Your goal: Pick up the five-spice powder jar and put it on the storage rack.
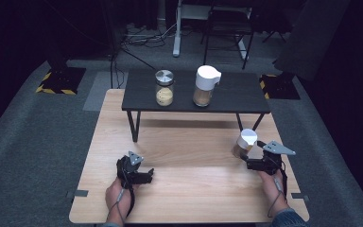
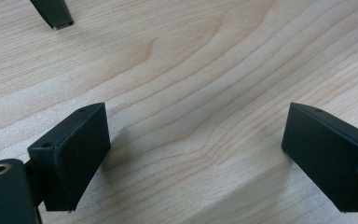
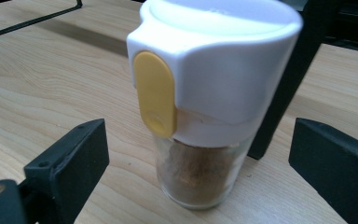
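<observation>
Glass shaker (image 3: 205,107) upright — yellow tab (image 3: 155,93) camera-facing

table (image 3: 51,88): pale wood, matt | jar (image 3: 200,179): clear glass | cap (image 3: 223,60): glossy white plastic | jaws: matt blk

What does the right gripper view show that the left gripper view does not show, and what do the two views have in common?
The right gripper view shows a spice jar with a white cap and a yellow tab, standing upright between the open jaws of the right gripper, with brown powder inside. The left gripper view shows bare wood between the open jaws of the left gripper, plus a dark leg tip at top left. Both share the light wooden table and wide-open black jaws.
</observation>
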A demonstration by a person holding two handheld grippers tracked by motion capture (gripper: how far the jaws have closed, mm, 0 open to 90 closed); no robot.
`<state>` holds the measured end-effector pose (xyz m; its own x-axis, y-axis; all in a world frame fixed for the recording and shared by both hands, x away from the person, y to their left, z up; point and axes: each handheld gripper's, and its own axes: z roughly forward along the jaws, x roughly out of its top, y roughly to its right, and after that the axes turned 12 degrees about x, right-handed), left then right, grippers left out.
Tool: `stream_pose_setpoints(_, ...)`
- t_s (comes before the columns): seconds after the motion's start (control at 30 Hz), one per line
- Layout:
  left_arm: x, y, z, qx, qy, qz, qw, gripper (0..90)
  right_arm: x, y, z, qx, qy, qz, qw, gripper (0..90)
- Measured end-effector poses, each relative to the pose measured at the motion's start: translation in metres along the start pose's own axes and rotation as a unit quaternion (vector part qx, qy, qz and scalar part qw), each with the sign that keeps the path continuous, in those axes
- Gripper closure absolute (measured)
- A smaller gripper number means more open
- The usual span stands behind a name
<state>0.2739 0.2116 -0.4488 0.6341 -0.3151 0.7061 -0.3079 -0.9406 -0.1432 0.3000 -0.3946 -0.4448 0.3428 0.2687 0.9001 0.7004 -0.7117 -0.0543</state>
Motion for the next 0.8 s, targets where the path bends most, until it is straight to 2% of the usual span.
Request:
stream_pose_setpoints(0.23,0.0,0.0,0.0,0.0,0.0,0.0,1.0,7.7,0.005,0.004,0.012,0.005,-0.005,-0.002,1.0,5.6)
stream_pose_setpoints(0.47,0.0,0.0,0.0,0.0,0.0,0.0,1.0,7.7,0.008,0.009,0.023,0.013,-0.015,-0.007,0.9998,12.2)
stream_pose_setpoints(0.67,0.0,0.0,0.0,0.001,0.001,0.001,1.0,7.8,0.005,0.015,0.031,0.013,-0.022,-0.002,0.9997,22.9)
stream_pose_setpoints(0.8,0.0,0.0,0.0,0.0,0.001,0.001,1.0,7.7,0.002,0.018,0.03,0.013,-0.016,-0.001,0.9998,29.4)
